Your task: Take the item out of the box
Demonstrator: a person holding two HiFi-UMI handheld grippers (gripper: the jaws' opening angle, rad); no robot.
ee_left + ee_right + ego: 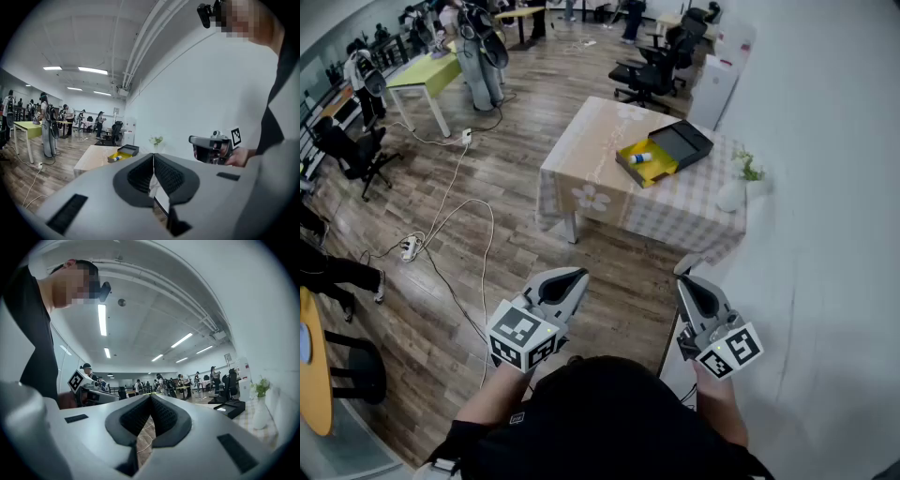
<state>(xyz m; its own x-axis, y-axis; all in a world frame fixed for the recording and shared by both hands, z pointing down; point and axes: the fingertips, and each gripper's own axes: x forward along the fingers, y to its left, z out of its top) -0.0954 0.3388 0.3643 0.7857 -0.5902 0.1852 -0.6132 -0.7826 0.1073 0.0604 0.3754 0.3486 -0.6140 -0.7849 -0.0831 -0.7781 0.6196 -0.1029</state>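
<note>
Left gripper view shows the left claw (153,158) fully closed and empty; the right claw (150,398) likewise.

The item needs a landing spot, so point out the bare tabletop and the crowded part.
Widest bare patch: the table left of the open yellow box, out to its left edge. A smaller one lies between the box and the white vase. Crowded: the box with its dark lid.
</note>
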